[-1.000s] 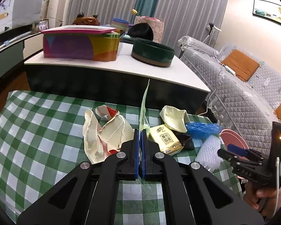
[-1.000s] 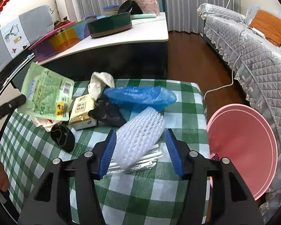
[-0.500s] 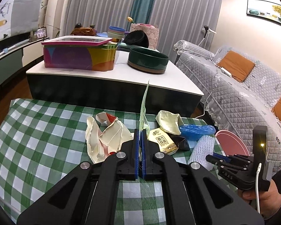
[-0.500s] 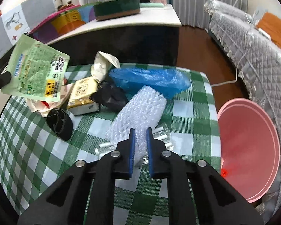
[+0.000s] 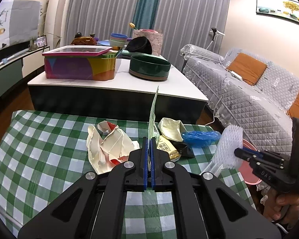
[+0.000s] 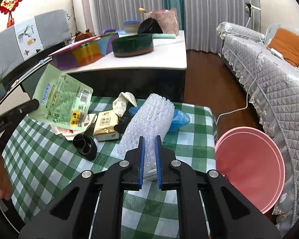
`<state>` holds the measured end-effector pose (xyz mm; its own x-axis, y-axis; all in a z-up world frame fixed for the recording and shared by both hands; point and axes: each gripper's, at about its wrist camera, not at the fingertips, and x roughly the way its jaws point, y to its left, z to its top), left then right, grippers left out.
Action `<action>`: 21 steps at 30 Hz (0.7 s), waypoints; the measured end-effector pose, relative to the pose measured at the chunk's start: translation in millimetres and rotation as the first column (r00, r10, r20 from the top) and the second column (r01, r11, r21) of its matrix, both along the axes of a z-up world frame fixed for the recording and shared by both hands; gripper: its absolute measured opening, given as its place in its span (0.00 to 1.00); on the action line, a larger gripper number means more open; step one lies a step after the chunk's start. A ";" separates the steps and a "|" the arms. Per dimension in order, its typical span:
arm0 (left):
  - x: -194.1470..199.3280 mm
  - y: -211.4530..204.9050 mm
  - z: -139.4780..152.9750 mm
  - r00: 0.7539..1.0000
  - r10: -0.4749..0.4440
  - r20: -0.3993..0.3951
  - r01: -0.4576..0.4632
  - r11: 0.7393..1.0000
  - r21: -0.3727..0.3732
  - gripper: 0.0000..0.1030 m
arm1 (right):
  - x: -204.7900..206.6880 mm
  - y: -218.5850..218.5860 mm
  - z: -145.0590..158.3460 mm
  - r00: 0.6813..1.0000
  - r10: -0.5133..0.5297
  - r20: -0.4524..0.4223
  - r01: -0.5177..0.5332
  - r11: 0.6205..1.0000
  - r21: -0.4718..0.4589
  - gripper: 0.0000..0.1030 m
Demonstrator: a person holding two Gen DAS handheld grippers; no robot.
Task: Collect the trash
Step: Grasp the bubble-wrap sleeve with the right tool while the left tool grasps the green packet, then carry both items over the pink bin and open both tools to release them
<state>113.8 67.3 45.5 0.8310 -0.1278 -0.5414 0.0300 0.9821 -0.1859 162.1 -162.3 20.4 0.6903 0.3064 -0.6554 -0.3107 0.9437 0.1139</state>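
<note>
Our right gripper (image 6: 149, 155), wide apart a second ago, now clamps the white bubble-wrap roll (image 6: 149, 119) beside the round pink bin (image 6: 249, 165), while our left gripper (image 5: 149, 155) pinches the flat green snack packet (image 6: 63, 99).

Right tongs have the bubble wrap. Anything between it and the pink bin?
Nothing visible. The right tongs are shut on the bubble wrap, held clear of the checked tablecloth. The pink bin stands open just past the table's right edge, with only bare cloth between them.
</note>
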 end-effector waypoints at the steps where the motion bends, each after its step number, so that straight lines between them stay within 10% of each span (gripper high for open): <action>1: -1.0 -1.4 0.9 1.000 -0.001 0.001 0.001 1.000 0.002 0.02 | -1.5 -1.1 1.9 1.000 -0.001 0.005 0.001 1.000 0.001 0.10; 21: -29.7 -36.4 7.7 0.999 -0.042 0.007 0.042 0.999 0.029 0.02 | -22.4 -47.1 35.7 0.991 -0.084 0.101 0.082 0.996 0.025 0.10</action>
